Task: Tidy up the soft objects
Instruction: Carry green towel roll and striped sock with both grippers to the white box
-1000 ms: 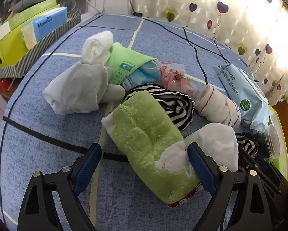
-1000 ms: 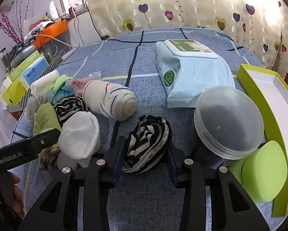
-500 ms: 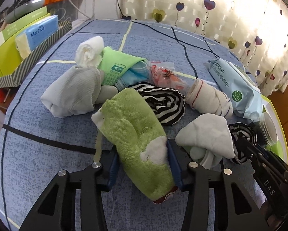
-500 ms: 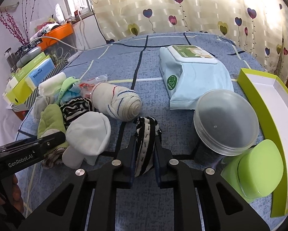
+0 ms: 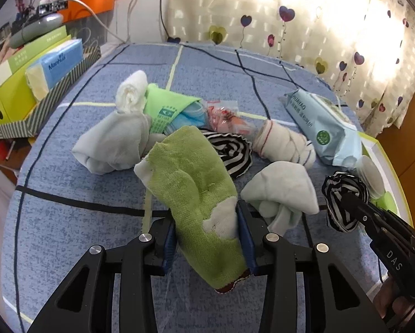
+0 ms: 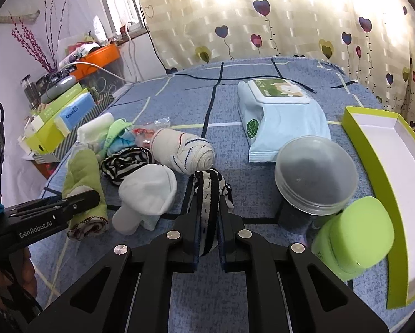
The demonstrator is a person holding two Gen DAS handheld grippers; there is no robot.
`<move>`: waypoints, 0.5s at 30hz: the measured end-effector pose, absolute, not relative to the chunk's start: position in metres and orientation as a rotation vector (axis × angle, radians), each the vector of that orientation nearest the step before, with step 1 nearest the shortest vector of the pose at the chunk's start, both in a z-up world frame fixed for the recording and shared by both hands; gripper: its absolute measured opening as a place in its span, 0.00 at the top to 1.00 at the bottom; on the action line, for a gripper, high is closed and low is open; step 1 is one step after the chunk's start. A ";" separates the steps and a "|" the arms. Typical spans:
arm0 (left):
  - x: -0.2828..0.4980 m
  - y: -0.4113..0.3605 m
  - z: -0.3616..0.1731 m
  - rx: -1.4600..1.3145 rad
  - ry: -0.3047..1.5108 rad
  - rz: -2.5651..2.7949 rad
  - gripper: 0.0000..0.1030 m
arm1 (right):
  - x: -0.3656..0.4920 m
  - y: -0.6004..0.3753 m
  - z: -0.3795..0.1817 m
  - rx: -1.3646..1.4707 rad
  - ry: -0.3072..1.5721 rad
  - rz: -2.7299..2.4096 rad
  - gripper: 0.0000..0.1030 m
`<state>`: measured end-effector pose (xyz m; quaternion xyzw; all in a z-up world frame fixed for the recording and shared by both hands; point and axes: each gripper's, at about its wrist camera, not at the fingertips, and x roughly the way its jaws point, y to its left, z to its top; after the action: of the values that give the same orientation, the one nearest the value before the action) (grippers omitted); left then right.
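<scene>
Green cloth [image 5: 196, 194] is now pinched in the left gripper [image 5: 207, 238], whose jaws were wide a second ago; the right gripper [image 6: 208, 219] has squeezed the striped sock [image 6: 208, 194] thin. Both grips look secure, ready to lift. Each claw sits low over the blue table [image 6: 263, 291], pointing at the pile.

Your left gripper [image 5: 207, 227] pinches coarse-woven green cloth [image 5: 190, 183], matt and nubbly. Your right gripper [image 6: 208, 223], matt black plastic, squeezes a striped knit sock [image 6: 207, 194]. The wipes pack [image 6: 285, 122] shines like glossy film, and the round lid [image 6: 315, 174] looks like cloudy plastic.
</scene>
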<state>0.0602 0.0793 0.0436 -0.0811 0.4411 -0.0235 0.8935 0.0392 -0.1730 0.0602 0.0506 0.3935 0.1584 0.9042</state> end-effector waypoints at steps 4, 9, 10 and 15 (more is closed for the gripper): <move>0.056 0.075 0.053 -0.149 0.900 -0.071 0.63 | 0.035 -0.175 0.066 0.103 0.802 0.328 0.90; 0.051 0.062 0.069 -0.113 0.874 -0.116 0.63 | 0.030 -0.183 0.077 0.110 0.780 0.320 0.90; 0.051 0.060 0.072 -0.107 0.871 -0.127 0.63 | 0.028 -0.186 0.080 0.111 0.773 0.314 0.90; 0.052 0.035 0.089 -0.073 0.849 -0.199 0.63 | 0.022 -0.206 0.096 0.127 0.737 0.274 0.90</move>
<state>0.0519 0.0354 0.0887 -0.0355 0.4109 -0.0962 0.9059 0.0217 -0.2055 0.0962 0.0618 0.3588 0.1332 0.9218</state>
